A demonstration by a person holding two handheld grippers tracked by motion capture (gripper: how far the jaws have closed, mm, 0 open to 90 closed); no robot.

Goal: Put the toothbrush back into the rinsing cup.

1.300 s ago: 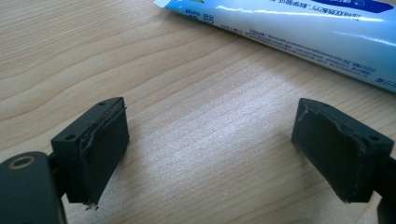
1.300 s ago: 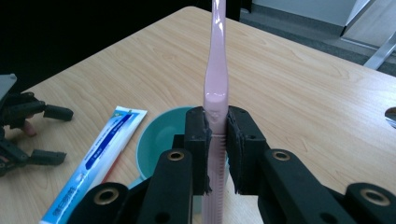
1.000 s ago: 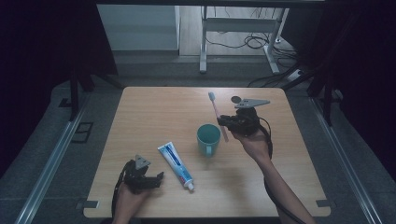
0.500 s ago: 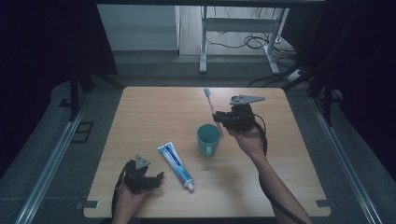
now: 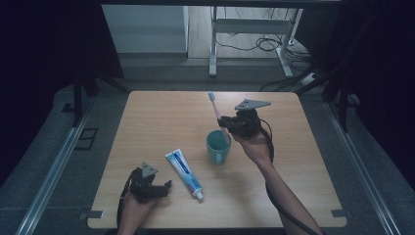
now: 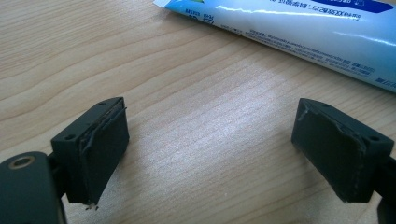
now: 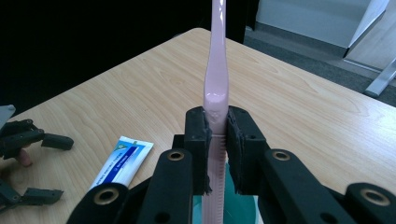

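- The pink toothbrush stands nearly upright, its lower end over the teal cup near the middle of the tabletop.
- The right gripper has its fingers clamped on the toothbrush handle.
- The toothpaste tube lies flat, front-left of the cup.
- The left gripper rests just beside the tube, fingers wide apart, holding nothing.

Dim room: wooden table, grey floor, metal desk legs behind

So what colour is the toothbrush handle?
Pale pink. The toothbrush shows best in the right gripper view, clamped in the right gripper.
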